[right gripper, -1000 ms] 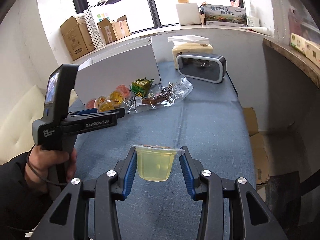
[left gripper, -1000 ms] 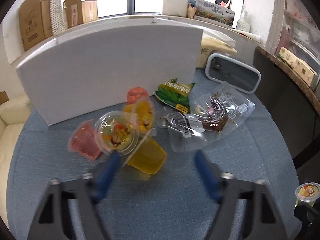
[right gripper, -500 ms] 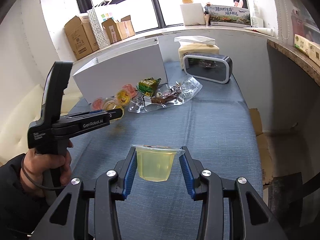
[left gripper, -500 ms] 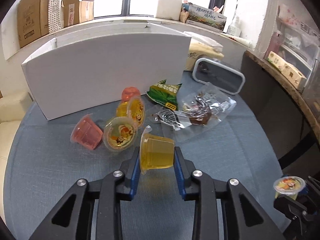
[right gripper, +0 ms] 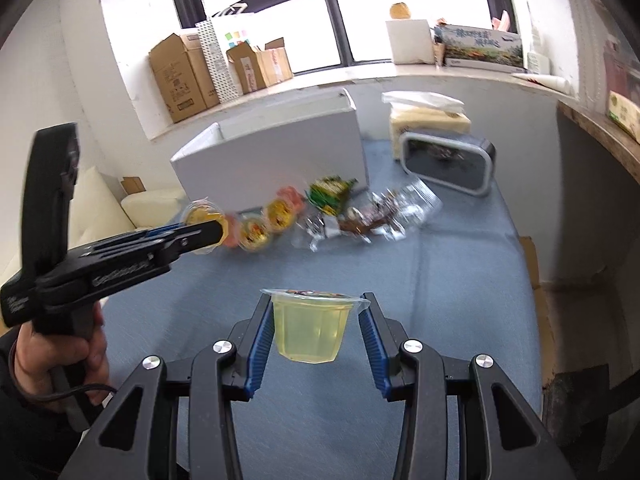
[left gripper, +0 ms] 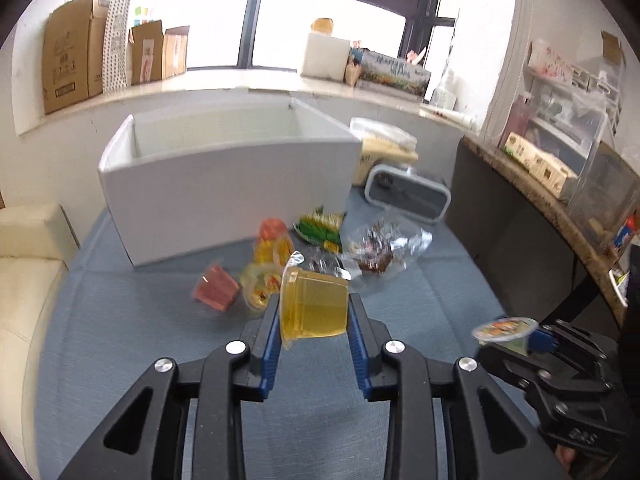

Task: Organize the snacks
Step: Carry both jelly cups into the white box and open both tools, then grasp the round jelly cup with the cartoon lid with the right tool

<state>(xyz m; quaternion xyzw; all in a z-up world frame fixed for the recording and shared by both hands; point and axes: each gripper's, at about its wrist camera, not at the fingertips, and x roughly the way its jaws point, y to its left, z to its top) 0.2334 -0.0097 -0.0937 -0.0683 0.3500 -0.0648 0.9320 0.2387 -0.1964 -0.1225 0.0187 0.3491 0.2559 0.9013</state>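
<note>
Left wrist view shows the left tongs (left gripper: 313, 322) clamped on an amber jelly cup (left gripper: 312, 306), blue pads pressed to both its sides; the cup lies tipped on its side between them, its foil lid toward the left pad, lifted clear of the blue tabletop (left gripper: 140, 344). At the lower right of that view, the right tongs (left gripper: 532, 338) carry a second cup whose printed lid faces up.

Right wrist view gives that grip plainly: the right tongs (right gripper: 316, 326) hold a pale yellow jelly cup (right gripper: 310, 328) upright, pads against its walls just under the rim, above bare tabletop. To the left, a person's hand (right gripper: 56, 354) in a dark sleeve grips the handle of the left tool, whose tip carries the amber cup in front of the white box.

Beyond the left tongs, more snacks lie loose on the tabletop: a pink jelly cup (left gripper: 216, 292) on its side, a cup with a printed lid (left gripper: 262, 286) just beside it, and two more cups behind those, one orange (left gripper: 272, 230). A green snack packet (left gripper: 320, 230) and clear plastic wrappers (left gripper: 380, 244) lie to their right. Behind them all stands an open white box (left gripper: 224, 184), its front wall near the cups. A grey-rimmed container (left gripper: 408, 196) and a tissue pack (left gripper: 384, 148) sit at the box's right end.
</note>
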